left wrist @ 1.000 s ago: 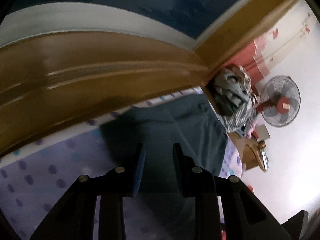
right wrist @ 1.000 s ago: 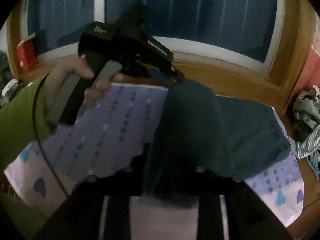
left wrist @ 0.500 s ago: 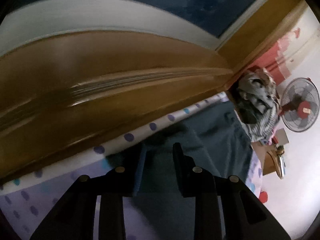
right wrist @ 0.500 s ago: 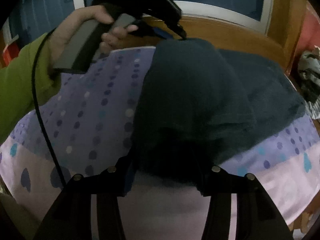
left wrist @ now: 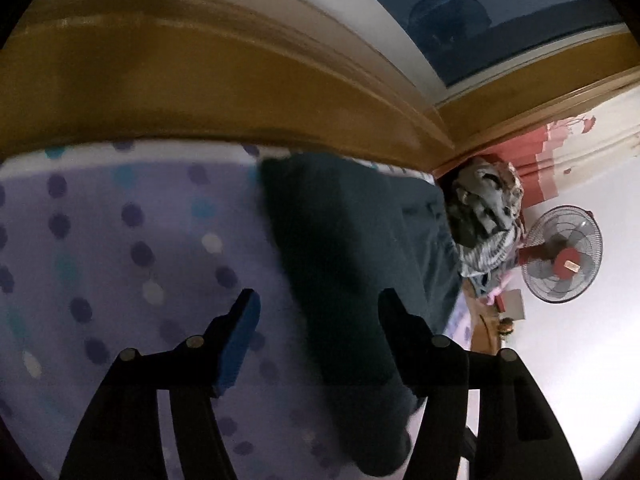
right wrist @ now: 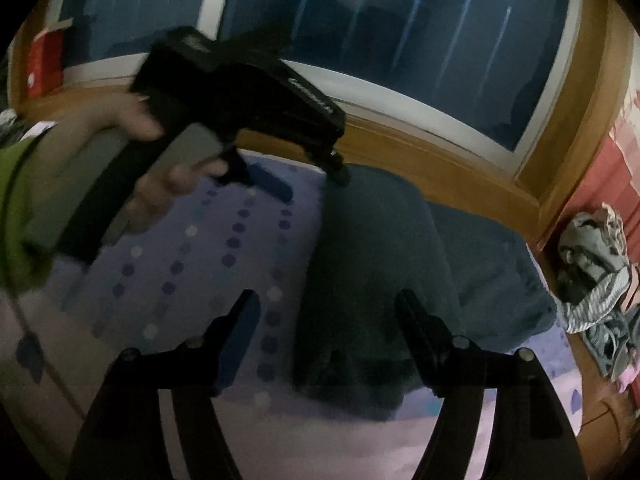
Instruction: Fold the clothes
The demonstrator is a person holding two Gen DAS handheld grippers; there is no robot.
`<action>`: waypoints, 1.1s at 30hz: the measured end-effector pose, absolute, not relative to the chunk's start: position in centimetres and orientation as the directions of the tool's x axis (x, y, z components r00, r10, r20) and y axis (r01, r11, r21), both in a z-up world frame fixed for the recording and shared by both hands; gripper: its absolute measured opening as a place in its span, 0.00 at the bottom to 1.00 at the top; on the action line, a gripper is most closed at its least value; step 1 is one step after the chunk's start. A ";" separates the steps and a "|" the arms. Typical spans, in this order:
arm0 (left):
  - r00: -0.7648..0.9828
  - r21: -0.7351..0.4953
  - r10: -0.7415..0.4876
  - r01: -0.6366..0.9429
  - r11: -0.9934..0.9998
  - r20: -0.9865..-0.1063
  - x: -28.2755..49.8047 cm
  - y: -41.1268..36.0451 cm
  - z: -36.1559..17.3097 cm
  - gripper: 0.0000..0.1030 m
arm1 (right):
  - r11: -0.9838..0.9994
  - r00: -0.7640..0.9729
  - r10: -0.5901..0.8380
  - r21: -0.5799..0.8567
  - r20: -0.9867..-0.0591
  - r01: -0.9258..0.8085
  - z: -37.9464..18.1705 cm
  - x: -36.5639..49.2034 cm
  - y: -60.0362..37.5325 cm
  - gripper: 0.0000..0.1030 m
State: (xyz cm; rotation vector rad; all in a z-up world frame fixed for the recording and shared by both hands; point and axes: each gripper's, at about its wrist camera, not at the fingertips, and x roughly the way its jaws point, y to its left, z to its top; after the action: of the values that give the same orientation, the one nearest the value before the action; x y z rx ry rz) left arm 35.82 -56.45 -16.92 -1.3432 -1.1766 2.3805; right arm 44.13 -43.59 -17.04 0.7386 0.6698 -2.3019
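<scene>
A dark teal garment [left wrist: 340,256] lies folded over itself on the purple dotted bedsheet [left wrist: 132,240]. My left gripper [left wrist: 319,304] hovers over its left edge. Its jaws are opening, and the cloth lies loose below them, touching neither pad. The right wrist view shows the same garment [right wrist: 380,256] reaching from my right gripper [right wrist: 326,304] back to the far edge of the bed. The right jaws are opening too, wide apart over the near hem and pressing on nothing. At the far hem a hand [right wrist: 160,176] in a green sleeve holds the left gripper [right wrist: 308,178].
A wooden sill [left wrist: 200,92] and dark window [right wrist: 360,20] run along the far side of the bed. A heap of grey and striped clothes [right wrist: 592,268] sits at the right end, near a standing fan [left wrist: 560,256]. A red box [right wrist: 44,64] stands on the sill at left.
Both grippers held the raised fold of the garment and have opened. The cloth has dropped onto the bed, and both hands have sunk a little.
</scene>
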 end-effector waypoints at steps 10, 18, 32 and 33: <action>-0.553 -0.633 0.450 0.193 -0.750 -0.701 34.9 -53.9 -16.6 0.61 | -0.715 -0.625 -0.335 -0.242 -0.705 0.656 -19.3 42.1 -44.0 0.69; -0.551 -0.600 0.432 0.163 -0.784 -0.714 33.7 -54.0 -16.3 0.61 | -0.726 -0.605 -0.306 -0.230 -0.735 0.648 -20.6 41.0 -43.7 0.59; -0.570 -0.588 0.404 0.179 -0.789 -0.716 33.1 -53.4 -16.6 0.57 | -0.708 -0.543 -0.352 -0.163 -0.763 0.687 -19.6 39.9 -42.6 0.42; -0.571 -0.590 0.404 0.182 -0.787 -0.715 33.1 -53.4 -16.5 0.55 | -0.705 -0.524 -0.371 -0.134 -0.767 0.696 -19.4 39.3 -42.3 0.40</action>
State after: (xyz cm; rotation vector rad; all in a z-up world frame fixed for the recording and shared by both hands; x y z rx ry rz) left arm 33.11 -53.39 -16.52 -1.3808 -0.9632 2.4917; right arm 39.34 -42.25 -19.41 0.9802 0.5753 -2.2257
